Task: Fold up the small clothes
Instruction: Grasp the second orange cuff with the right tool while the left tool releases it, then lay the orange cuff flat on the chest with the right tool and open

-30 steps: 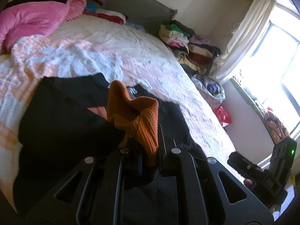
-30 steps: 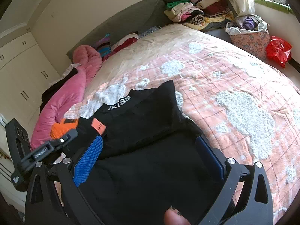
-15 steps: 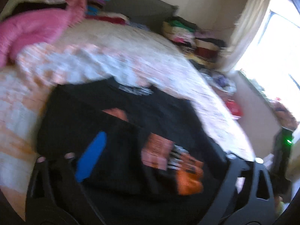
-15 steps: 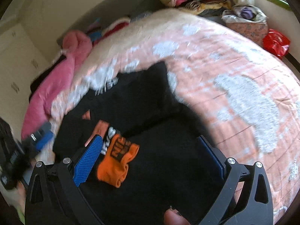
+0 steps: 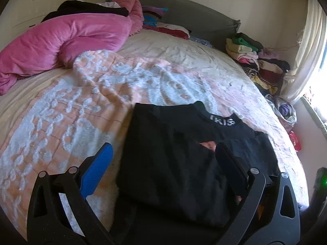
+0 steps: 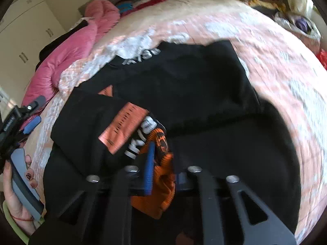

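Both tongs are working over a bed [image 5: 61, 110] covered by a peach-and-white blanket. Left tongs [image 5: 163, 163] are hanging with fingers spread wide apart, gripping nothing, above the near edge of a black garment [image 5: 173, 159] that is lying flat on the blanket. Right tongs [image 6: 163, 167] are squeezing together on an orange knit sock [image 6: 161, 187], pinching its ribbed fabric just above the black garment, beside an orange-and-black lettered piece [image 6: 130, 130]. A pink duvet [image 5: 61, 38] is lying bunched near the headboard.
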`<state>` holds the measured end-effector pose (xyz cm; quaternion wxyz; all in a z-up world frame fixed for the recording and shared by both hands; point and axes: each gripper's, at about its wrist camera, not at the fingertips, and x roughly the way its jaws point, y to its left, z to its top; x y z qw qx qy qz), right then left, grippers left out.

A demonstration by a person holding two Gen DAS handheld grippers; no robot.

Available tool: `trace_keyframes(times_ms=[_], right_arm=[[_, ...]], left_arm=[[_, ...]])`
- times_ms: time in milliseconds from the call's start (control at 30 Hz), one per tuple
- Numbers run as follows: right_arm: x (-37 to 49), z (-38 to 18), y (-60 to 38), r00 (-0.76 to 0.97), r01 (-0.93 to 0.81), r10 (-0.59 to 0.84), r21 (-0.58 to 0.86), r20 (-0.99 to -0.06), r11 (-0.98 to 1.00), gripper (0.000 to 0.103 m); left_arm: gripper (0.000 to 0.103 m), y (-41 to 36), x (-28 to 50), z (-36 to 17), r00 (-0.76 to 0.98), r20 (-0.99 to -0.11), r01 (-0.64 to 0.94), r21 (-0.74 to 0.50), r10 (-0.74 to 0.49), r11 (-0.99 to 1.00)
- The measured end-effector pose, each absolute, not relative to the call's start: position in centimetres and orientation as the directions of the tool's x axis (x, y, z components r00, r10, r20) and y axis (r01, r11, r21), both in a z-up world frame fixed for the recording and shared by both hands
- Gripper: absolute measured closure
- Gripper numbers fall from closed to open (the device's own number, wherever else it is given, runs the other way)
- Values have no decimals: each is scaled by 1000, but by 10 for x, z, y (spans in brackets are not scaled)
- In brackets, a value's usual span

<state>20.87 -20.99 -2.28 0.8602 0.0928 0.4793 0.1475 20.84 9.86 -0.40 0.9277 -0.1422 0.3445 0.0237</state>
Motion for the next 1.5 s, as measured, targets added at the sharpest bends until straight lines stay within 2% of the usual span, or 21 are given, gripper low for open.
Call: trace_keyframes(times_ms=[233, 433, 600, 800, 1067, 1300, 1500], right_arm=[[228, 56, -175, 636, -369, 356, 135, -685, 920, 93], [234, 97, -172, 757, -423, 311, -68, -575, 904, 93], [257, 68, -193, 729, -371, 278, -21, -626, 928, 93], [264, 43, -212, 732, -305, 251, 25, -633, 952, 93], [273, 24, -219, 720, -238, 182, 8, -670, 971, 93], [275, 19, -215, 710, -223, 155, -10, -687, 975, 88], [271, 23, -219, 715, -202, 141, -10, -684, 979, 84]], left_arm=[[9, 122, 206, -10, 761, -649, -218, -260, -3, 941], [9, 130, 203, -8, 769, -638, -259, -264, 34, 929], [9, 122, 209, -10, 760, -650, -223, -245, 11, 944], [9, 100, 218, -11, 757, -654, -170, -216, -13, 962], [10, 75, 227, -18, 740, -669, -94, -205, -69, 974], [24, 69, 232, -28, 707, -696, -53, -230, -126, 972], [24, 65, 232, -30, 694, -701, -21, -245, -162, 969]])
